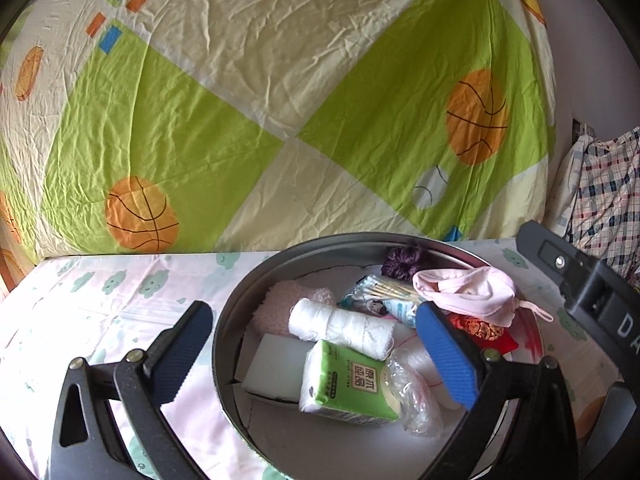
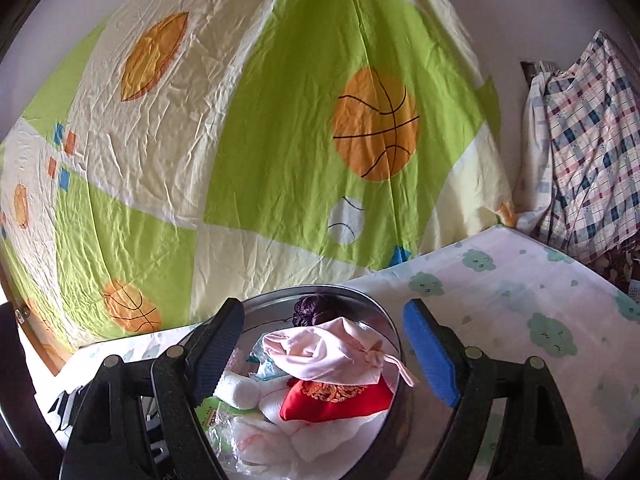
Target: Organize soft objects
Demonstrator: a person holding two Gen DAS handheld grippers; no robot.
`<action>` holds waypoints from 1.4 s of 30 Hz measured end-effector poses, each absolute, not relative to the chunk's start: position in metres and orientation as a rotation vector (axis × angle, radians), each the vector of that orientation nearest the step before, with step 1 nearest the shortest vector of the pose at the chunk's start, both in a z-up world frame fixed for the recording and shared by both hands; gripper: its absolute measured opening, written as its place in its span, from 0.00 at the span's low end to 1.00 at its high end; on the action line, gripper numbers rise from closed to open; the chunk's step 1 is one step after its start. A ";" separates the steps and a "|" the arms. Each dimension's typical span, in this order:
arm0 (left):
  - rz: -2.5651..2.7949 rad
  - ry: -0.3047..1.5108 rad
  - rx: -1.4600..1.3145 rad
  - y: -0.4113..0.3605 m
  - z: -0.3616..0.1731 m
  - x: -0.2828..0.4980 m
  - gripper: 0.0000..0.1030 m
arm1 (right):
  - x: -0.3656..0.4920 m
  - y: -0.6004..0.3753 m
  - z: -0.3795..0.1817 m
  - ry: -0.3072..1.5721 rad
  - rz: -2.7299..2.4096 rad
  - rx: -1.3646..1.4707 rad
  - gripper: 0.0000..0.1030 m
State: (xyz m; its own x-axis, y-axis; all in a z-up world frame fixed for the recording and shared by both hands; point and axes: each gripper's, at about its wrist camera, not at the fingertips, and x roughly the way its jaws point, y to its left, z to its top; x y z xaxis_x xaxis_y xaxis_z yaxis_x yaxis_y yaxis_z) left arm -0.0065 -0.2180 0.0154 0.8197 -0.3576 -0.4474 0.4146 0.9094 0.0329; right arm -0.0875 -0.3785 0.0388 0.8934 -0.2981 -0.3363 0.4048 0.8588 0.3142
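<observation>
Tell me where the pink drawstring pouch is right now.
The pink drawstring pouch lies inside the round metal tin, at its right side in the left wrist view, on top of the red embroidered pouch and just in front of the purple scrunchie.

A green-and-cream sheet [image 1: 240, 112] printed with orange basketballs hangs behind a pink pouch [image 1: 468, 290] and red pouch [image 2: 336, 400].
</observation>
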 end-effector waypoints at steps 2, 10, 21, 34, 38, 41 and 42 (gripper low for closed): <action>-0.399 0.429 0.139 -0.216 0.013 -0.011 1.00 | -0.097 -0.372 0.036 0.250 -0.392 0.366 0.81; -0.362 0.376 0.151 -0.205 0.007 -0.027 1.00 | -0.124 -0.354 0.030 0.166 -0.436 0.281 0.81; -0.371 0.327 0.139 -0.191 0.006 -0.053 1.00 | -0.156 -0.322 0.035 0.101 -0.474 0.146 0.81; -0.370 0.295 0.102 -0.174 0.009 -0.071 1.00 | -0.180 -0.305 0.038 0.002 -0.524 0.074 0.93; -0.366 0.299 0.095 -0.172 0.009 -0.071 1.00 | -0.182 -0.303 0.039 -0.009 -0.531 0.064 0.93; -0.362 0.303 0.090 -0.171 0.009 -0.070 1.00 | -0.183 -0.303 0.039 -0.012 -0.536 0.063 0.93; -0.360 0.304 0.088 -0.171 0.009 -0.070 1.00 | -0.183 -0.303 0.040 -0.013 -0.537 0.063 0.93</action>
